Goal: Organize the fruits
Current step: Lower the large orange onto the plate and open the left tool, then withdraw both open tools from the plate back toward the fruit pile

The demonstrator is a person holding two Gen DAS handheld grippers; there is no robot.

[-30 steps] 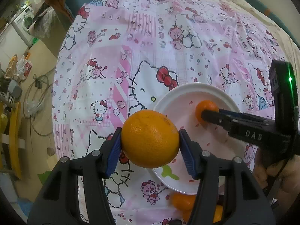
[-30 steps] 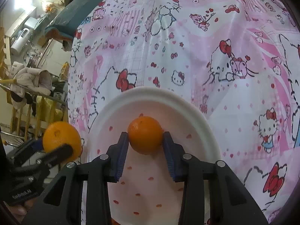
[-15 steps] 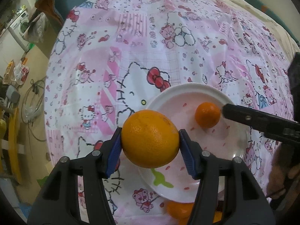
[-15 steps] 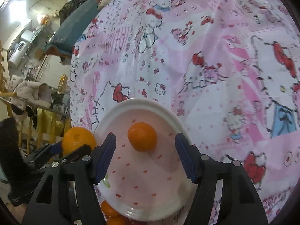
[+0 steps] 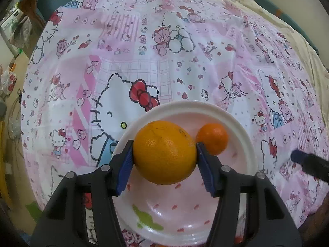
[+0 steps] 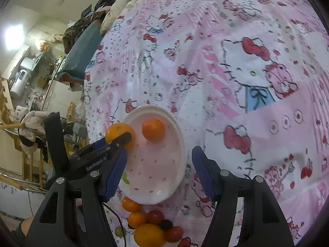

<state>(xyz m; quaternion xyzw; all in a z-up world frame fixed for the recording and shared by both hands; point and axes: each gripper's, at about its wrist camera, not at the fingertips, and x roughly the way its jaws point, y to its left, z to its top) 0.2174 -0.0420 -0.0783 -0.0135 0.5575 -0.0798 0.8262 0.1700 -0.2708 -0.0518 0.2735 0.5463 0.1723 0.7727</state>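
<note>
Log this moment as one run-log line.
left tool: shut on large orange, over plate | right tool: open | small orange: on plate

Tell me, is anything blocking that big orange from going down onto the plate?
Nothing visible does. The left gripper holds the orange over the plate. The small mandarin sits beside it, and bare plate shows below. The open right gripper is clear.

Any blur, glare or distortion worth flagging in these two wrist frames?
Left wrist: sharp, strong fisheye bowing of the tablecloth, soft glare on the plate. Right wrist: cloth print smeared by motion blur, a blown-out bright patch at upper left, the fruit pile is still readable.
</note>
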